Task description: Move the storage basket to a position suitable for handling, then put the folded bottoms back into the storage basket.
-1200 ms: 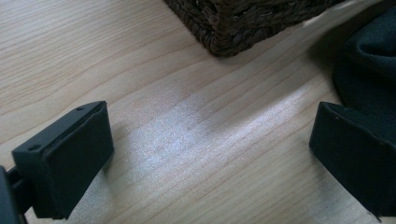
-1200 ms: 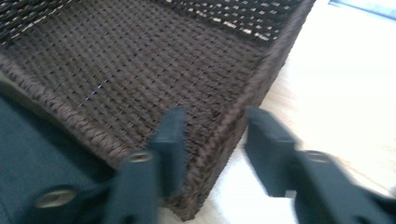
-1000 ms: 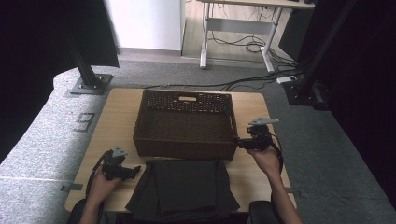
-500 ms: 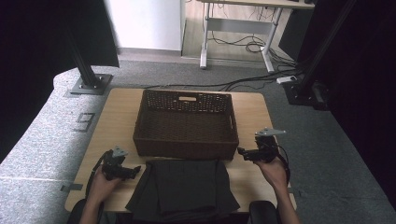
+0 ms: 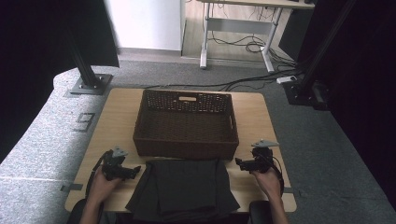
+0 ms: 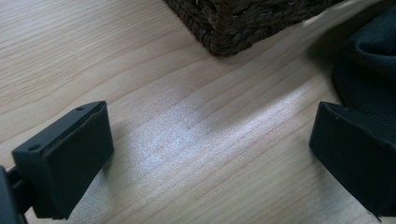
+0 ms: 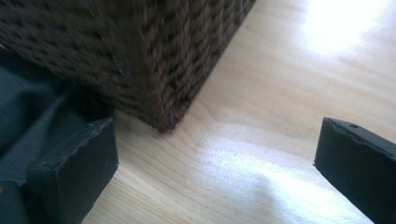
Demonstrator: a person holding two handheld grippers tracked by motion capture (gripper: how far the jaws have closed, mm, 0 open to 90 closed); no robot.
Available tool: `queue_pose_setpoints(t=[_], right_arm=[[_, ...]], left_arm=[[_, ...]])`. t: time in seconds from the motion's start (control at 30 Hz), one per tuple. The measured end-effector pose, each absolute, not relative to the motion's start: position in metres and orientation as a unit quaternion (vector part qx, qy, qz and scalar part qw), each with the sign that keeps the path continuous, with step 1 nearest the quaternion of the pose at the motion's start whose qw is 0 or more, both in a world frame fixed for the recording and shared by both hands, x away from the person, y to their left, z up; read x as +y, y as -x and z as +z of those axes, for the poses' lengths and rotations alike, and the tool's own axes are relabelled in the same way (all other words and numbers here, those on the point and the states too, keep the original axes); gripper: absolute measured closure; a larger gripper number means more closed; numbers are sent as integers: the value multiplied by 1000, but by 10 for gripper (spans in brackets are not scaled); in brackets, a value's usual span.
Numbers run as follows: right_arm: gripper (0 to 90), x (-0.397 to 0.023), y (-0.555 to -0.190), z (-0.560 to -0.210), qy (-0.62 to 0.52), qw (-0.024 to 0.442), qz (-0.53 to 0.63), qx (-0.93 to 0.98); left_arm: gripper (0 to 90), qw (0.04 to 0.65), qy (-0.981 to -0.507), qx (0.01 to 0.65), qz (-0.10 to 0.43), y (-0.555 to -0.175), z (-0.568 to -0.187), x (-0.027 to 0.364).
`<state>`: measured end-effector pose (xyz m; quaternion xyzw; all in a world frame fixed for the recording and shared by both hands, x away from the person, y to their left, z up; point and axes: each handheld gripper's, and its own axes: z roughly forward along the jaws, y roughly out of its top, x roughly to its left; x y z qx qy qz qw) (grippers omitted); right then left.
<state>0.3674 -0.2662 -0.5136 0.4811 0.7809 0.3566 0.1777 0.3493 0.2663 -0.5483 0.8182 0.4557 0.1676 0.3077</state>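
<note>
A dark folded cloth (image 5: 184, 193) lay on the near edge of the wooden worktop (image 5: 116, 116), just in front of a brown wicker basket (image 5: 187, 122) that stood at the middle of the worktop. The cloth's far edge lay right at the basket's near wall, though the high view was too small to tell whether the two touched.

The left hand-held gripper (image 5: 135, 171) sat low over the worktop just beside the cloth's left edge, pointing toward it. In the left gripper view its jaws stood wide apart with only bare wood between them; the cloth (image 6: 369, 70) showed at the right, behind the right jaw, and a corner of the basket (image 6: 233, 23) lay ahead at the top.

The right hand-held gripper (image 5: 239, 163) was held just beside the cloth's right edge, close to the basket's near right corner, pointing left toward the cloth. Its jaws had just been opening and stood wide, with nothing held between them. In the right gripper view the basket's corner (image 7: 154, 60) rose just ahead, between the two jaws, while the cloth (image 7: 32, 102) lay at the left, behind the left jaw. Neither hand-held gripper touched the cloth, as far as the views showed.
</note>
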Motion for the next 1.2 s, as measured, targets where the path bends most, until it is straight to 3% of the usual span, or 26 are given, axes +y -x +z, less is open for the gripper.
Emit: queue_pose_setpoints(t=[0.4, 0.63, 0.93, 1.07, 1.2], right_arm=[[0, -257, -367, -550, -484, 175, 322, 794], [0, -255, -364, -557, -485, 199, 331, 785], [0, -254, -363, -549, -491, 162, 322, 793], [2, -243, -350, -530, -481, 144, 344, 794], [2, -230, -341, -518, -465, 135, 347, 803]], left_arm=[[0, 308, -818, 456, 168, -349, -548, 266], [0, 308, -818, 456, 168, -349, -548, 266], [0, 284, -816, 479, 157, -349, -540, 264], [0, 335, -808, 465, 134, -336, -512, 252], [0, 341, -816, 450, 125, -327, -503, 234]])
